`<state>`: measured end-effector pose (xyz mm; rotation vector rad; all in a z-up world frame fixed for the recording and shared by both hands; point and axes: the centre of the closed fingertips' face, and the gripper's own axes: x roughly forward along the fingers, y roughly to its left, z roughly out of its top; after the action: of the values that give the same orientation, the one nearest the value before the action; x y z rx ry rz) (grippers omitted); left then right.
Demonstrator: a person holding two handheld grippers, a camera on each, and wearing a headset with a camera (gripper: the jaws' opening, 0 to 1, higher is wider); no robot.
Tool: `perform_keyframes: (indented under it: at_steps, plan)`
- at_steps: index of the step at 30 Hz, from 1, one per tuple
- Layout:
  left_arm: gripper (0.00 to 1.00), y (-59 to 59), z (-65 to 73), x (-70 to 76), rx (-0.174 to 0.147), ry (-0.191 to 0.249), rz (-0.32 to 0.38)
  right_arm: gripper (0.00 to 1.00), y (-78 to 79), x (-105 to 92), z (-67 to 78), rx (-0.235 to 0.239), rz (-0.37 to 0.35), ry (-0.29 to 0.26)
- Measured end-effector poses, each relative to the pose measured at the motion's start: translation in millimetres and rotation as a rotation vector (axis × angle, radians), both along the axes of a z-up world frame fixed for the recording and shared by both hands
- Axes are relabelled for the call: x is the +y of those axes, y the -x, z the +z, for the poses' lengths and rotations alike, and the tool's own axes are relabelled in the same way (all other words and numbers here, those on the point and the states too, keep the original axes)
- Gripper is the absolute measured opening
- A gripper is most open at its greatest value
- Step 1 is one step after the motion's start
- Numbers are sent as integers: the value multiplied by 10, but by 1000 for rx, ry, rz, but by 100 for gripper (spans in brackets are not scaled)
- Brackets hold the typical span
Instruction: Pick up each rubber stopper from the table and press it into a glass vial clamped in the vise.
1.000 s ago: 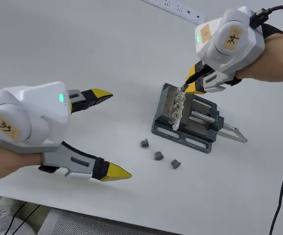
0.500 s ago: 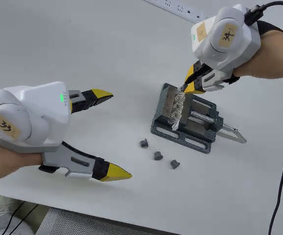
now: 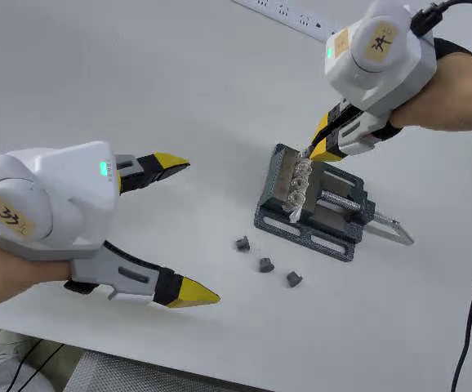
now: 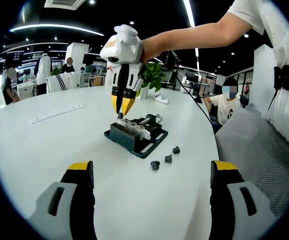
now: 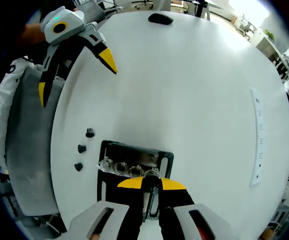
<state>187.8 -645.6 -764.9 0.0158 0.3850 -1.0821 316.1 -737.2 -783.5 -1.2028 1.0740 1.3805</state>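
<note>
- Head view sets the right gripper (image 3: 316,152) straight over the far end of the vial row (image 3: 299,184) clamped in the vise (image 3: 326,233), with its jaws pointing steeply down at that end.
- Right gripper view shows those jaws drawn almost together. The end vial (image 5: 151,174) sits just ahead of the tips, and the other three vials trail off to one side.
- Left gripper view shows a small dark piece at the right gripper's tips. I take it for a stopper (image 4: 119,115) pinched there. Whether it already touches the vial's mouth or hangs just above it, I cannot tell.
- The relation that counts is that the stopper lies above the end vial and in line with its upright axis, so the press looks like a straight descent with no sideways shift.
- The vial row's long axis runs along the vise's clamping face, far to near in the head view, so the open vials lie on the person's side of the present one.
- Three loose stoppers (image 3: 265,265) lie apart from one another on the surface (image 3: 138,82), near the vise's near edge.
- The left gripper (image 3: 189,230) hovers with jaws wide open and empty, aimed toward the vise. It seems the nearer one to the three loose stoppers.
</note>
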Motion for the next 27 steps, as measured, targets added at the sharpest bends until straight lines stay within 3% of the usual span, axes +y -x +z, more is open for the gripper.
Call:
perform_keyframes:
  at_steps: [13, 15, 20, 27]
  plan:
    - [97, -5, 7, 6, -1, 4, 6, 5, -49, 4, -23, -75, 118, 28]
    - [97, -7, 11, 5, -3, 4, 6, 5, -30, 21, -5, -103, 204, 46]
    - [97, -16, 13, 1, -4, 6, 8, 5, -47, -4, -29, -102, 195, 36]
    - [97, -29, 29, -5, -4, 13, 12, 4, -59, 19, -38, -46, 126, 23]
